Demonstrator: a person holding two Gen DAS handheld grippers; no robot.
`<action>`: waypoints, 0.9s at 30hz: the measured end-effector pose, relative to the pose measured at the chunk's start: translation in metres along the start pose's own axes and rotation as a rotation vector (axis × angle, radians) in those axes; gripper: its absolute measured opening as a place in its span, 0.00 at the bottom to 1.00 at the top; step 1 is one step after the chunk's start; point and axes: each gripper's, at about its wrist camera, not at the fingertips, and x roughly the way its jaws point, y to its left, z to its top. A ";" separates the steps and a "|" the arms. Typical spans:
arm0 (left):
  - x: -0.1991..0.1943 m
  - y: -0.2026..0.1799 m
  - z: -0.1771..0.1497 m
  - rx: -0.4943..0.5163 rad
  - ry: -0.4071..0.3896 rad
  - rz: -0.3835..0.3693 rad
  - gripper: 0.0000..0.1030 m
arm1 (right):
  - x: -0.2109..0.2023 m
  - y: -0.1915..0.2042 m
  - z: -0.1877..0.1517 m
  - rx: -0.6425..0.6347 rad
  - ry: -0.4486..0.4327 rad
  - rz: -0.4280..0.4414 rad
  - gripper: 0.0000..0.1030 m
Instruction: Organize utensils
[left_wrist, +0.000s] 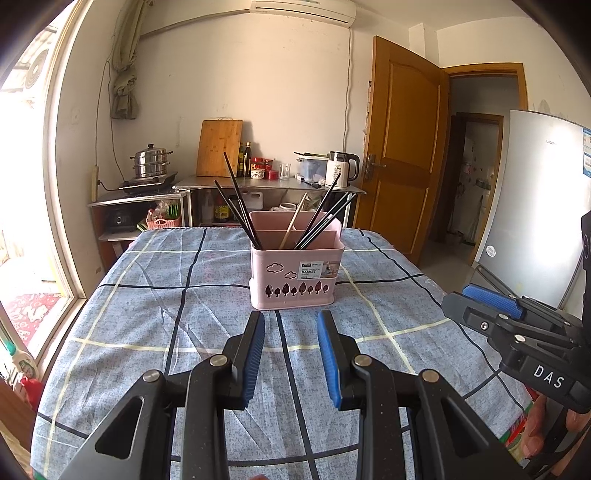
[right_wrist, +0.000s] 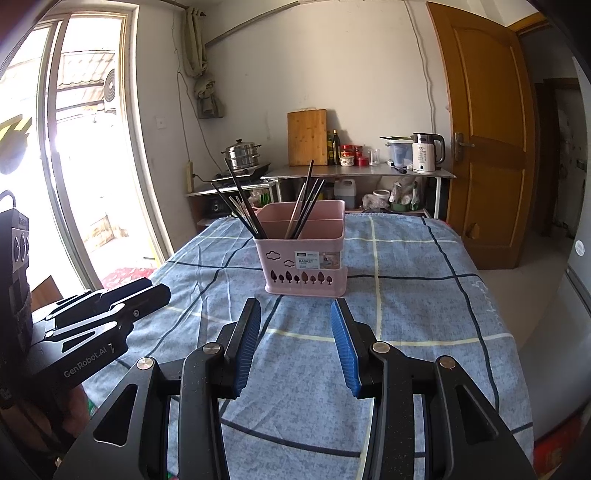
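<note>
Jaws both apart, empty, short of basket (left_wrist: 294, 275).

Basket (left_wrist: 296, 274) on table (left_wrist: 147, 332), 12 o'clock of both grippers. Chopsticks in its compartments: one bunch (left_wrist: 240, 206) at left leaning 11 o'clock, another (left_wrist: 325, 218) at right leaning 1 o'clock. Counter (left_wrist: 258, 182) behind; door (left_wrist: 402, 147) at 2 o'clock.

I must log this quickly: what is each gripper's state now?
Left gripper: open, holding nothing.
Right gripper: open, holding nothing.
</note>
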 end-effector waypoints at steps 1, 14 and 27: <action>0.000 0.000 0.000 0.001 0.000 0.000 0.28 | 0.000 0.000 0.000 0.000 0.000 0.000 0.40; 0.000 0.000 -0.001 0.003 -0.002 0.004 0.28 | 0.001 0.001 -0.002 -0.003 0.003 0.001 0.40; 0.000 -0.001 -0.002 0.005 -0.002 0.008 0.28 | 0.001 0.001 -0.001 -0.002 0.003 0.002 0.40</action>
